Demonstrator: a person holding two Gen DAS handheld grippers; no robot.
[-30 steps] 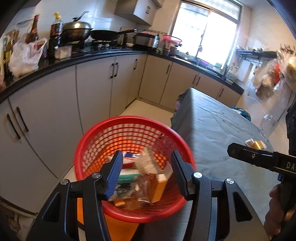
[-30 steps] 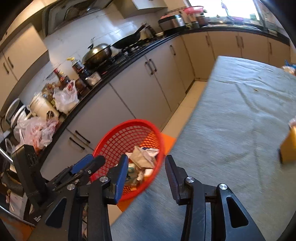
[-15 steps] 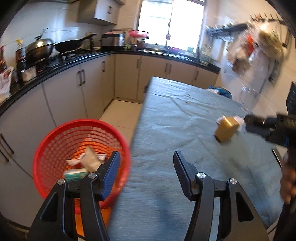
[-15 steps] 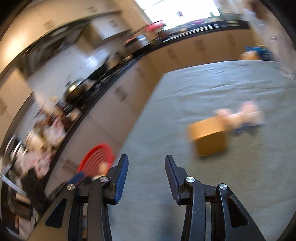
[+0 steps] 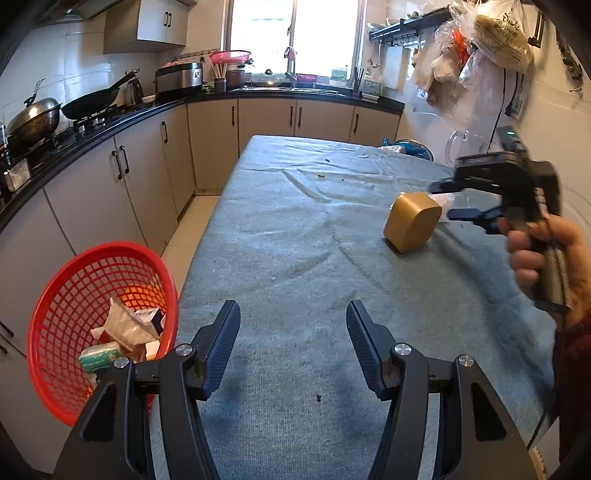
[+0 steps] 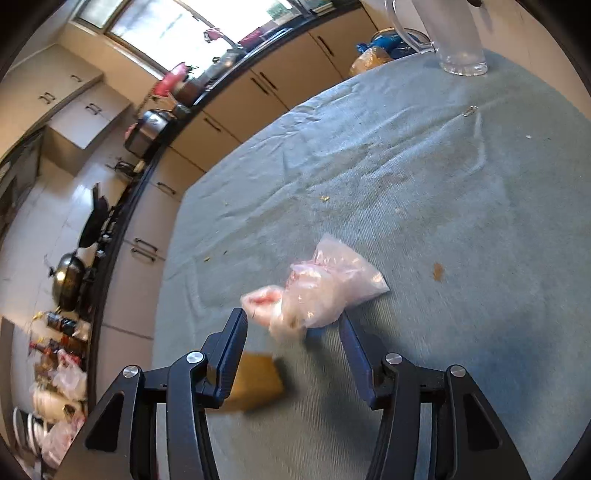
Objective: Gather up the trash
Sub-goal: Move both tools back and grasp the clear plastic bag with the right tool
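A gold box [image 5: 412, 221] stands on the grey-blue tablecloth [image 5: 288, 240], and a crumpled pink plastic bag [image 6: 321, 288] lies just behind it. My right gripper [image 6: 293, 326] hovers over both with its jaws opening. The bag lies at the fingertips and the gold box [image 6: 255, 380] shows low between the jaws, near the left finger; the pads press on neither. In the left wrist view a hand [image 5: 546, 254] holds the right gripper [image 5: 443, 201] beside the box. My left gripper [image 5: 293, 325] is open and empty over the near table. A red basket [image 5: 51, 306] of trash stands at the table's left.
A clear jug [image 6: 454, 33] stands on the far table edge, with a blue bag [image 6: 384, 44] beyond it. Crumbs dot the tablecloth [image 6: 443, 184]. Cabinets and a counter with pans [image 5: 88, 103] run along the left. Bags hang on the right wall [image 5: 491, 29].
Both grippers swung away from above the red basket to over the table. The right one travelled on to the gold box and plastic bag, and its jaws widened.
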